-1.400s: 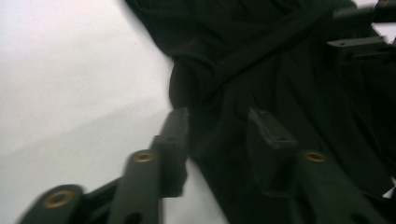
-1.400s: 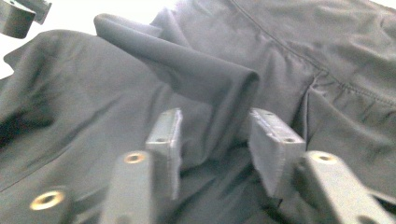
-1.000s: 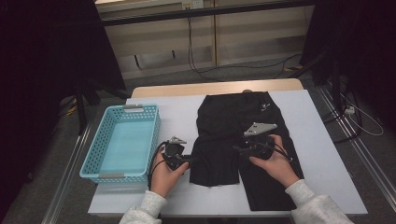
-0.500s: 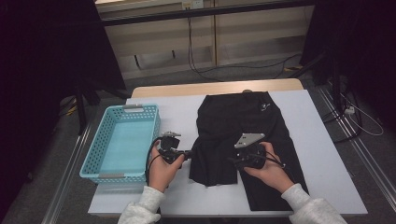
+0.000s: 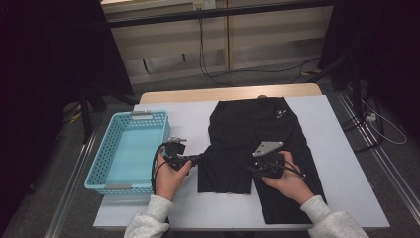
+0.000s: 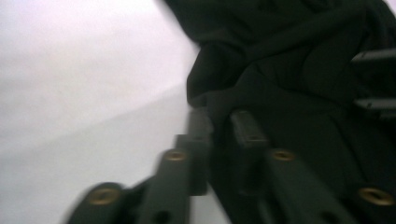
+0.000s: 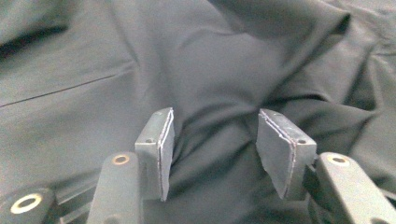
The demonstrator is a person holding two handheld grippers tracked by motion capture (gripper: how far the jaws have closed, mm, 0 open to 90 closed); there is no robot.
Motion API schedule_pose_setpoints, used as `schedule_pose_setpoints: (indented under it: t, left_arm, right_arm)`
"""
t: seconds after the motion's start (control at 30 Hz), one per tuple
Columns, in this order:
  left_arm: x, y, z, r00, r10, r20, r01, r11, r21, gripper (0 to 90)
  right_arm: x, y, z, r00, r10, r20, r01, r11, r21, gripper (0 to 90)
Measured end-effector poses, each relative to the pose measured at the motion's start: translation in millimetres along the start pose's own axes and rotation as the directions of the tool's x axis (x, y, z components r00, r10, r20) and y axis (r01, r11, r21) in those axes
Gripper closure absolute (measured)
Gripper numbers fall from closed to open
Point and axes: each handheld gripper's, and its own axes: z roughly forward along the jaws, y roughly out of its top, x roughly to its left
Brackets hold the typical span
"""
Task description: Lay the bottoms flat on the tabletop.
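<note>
On the white table [image 5: 341,163], black shorts [image 5: 257,134] flat, legs toward the person; left gripper [image 6: 219,123] nipping the left leg's outer edge, jaws just reopening slightly; right gripper [image 7: 212,149] gaping over cloth

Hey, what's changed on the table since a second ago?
The left hand-held gripper turned toward the shorts and now sits at the left hem; its jaws shut, then have just been opening a little, with cloth between them. The right hand-held gripper slid down the shorts toward the person, jaws open over the cloth. The basket stayed put.
</note>
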Motion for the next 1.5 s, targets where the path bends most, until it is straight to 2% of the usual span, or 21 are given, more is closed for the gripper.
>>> schedule_pose_setpoints:
  t: [0.17, 0.3, 0.47, 0.5, 0.57, 0.63, 0.7, 0.73, 0.8, 0.87, 0.97, 1.1, 1.2, 1.27, 1.4, 1.5]
  left_arm:
    - [-5.0, -2.2, -5.4, 0.9999, 0.008, 0.015, -0.008, 0.9999, 0.007, 63.0]
    - [-9.8, -8.0, -8.3, 0.9993, 0.037, 0.01, -0.037, 0.9983, 0.045, 60.0]
    - [-7.1, -20.1, -3.8, 0.9989, 0.042, -0.018, -0.041, 0.9954, 0.086, 58.2]
    - [-6.8, -21.6, -2.4, 0.9988, 0.042, -0.026, -0.04, 0.9964, 0.075, 58.6]
    - [-7.7, -20.7, -2.3, 0.9985, 0.047, -0.028, -0.045, 0.9957, 0.081, 60.9]
    - [-7.3, -21.4, -1.1, 0.9985, 0.049, -0.026, -0.046, 0.9956, 0.081, 67.0]
    - [-5.7, -21.7, -1.0, 0.9997, 0.019, -0.014, -0.018, 0.9963, 0.084, 74.5]
    - [-4.6, -22.9, 1.2, 0.9998, -0.017, 0.012, 0.016, 0.9968, 0.078, 79.3]
    - [-4.7, -22.5, 1.3, 0.9999, -0.014, 0.005, 0.013, 0.9965, 0.083, 83.3]
    - [-5.6, -22.7, 2.9, 0.9991, -0.036, 0.024, 0.034, 0.9956, 0.088, 87.9]
    - [-6.5, -20.4, 1.0, 0.9986, -0.041, 0.032, 0.037, 0.993, 0.112, 89.9]
    - [-5.4, -15.4, -12.2, 0.9968, -0.068, 0.041, 0.064, 0.9939, 0.09, 90.0]
    - [-2.6, -12.5, -21.7, 0.9957, -0.084, 0.039, 0.08, 0.9935, 0.081, 90.0]
    - [-0.1, -11.7, -25.3, 0.9961, -0.079, 0.04, 0.075, 0.9941, 0.078, 90.0]
    - [-1.5, -11.1, -25.7, 0.9956, -0.081, 0.045, 0.078, 0.9943, 0.072, 90.0]
    - [-0.5, -12.5, -20.3, 0.9956, -0.082, 0.046, 0.078, 0.994, 0.077, 90.0]
  right_arm:
    - [0.2, -0.2, -1.3, 0.9998, -0.012, 0.017, 0.012, 0.9999, 0.003, 46.4]
    - [-0.9, -0.6, -1.4, 0.9998, -0.009, 0.016, 0.009, 1.0, 0.003, 45.8]
    - [-1.0, -0.9, -2.1, 0.9997, -0.01, 0.022, 0.01, 0.9999, 0.004, 44.9]
    - [-0.7, -0.7, -2.2, 0.9997, -0.013, 0.022, 0.013, 0.9999, 0.003, 44.8]
    - [-0.2, -0.3, -2.6, 0.9997, -0.017, 0.017, 0.017, 0.9999, 0.001, 43.7]
    - [1.0, 0.5, -3.6, 0.9998, -0.018, 0.013, 0.018, 0.9998, -0.007, 41.7]
    - [2.1, 1.3, -4.7, 0.9998, -0.018, 0.004, 0.018, 0.9997, -0.016, 40.0]
    - [2.5, 1.4, -4.7, 0.9999, -0.017, -0.001, 0.017, 0.9997, -0.016, 39.5]
    - [3.0, 1.0, -3.2, 0.9998, -0.019, -0.001, 0.019, 0.9998, -0.007, 38.5]
    - [2.7, 0.6, -2.0, 0.9998, -0.019, -0.004, 0.019, 0.9998, -0.002, 38.3]
    - [2.4, 1.1, -3.5, 0.9998, -0.018, -0.007, 0.018, 0.9998, -0.013, 37.7]
    - [3.7, 2.7, -7.6, 0.9993, -0.021, -0.031, 0.02, 0.9985, -0.051, 36.1]
    - [7.8, 4.5, -9.2, 0.9979, -0.034, -0.054, 0.031, 0.9978, -0.059, 35.0]
    - [11.6, 5.9, -9.3, 0.9966, -0.041, -0.071, 0.037, 0.9976, -0.059, 34.3]
    - [21.3, 9.6, -9.1, 0.9919, -0.06, -0.112, 0.052, 0.9956, -0.078, 34.7]
    - [28.6, 11.0, -4.6, 0.9863, -0.085, -0.141, 0.075, 0.9944, -0.074, 39.9]
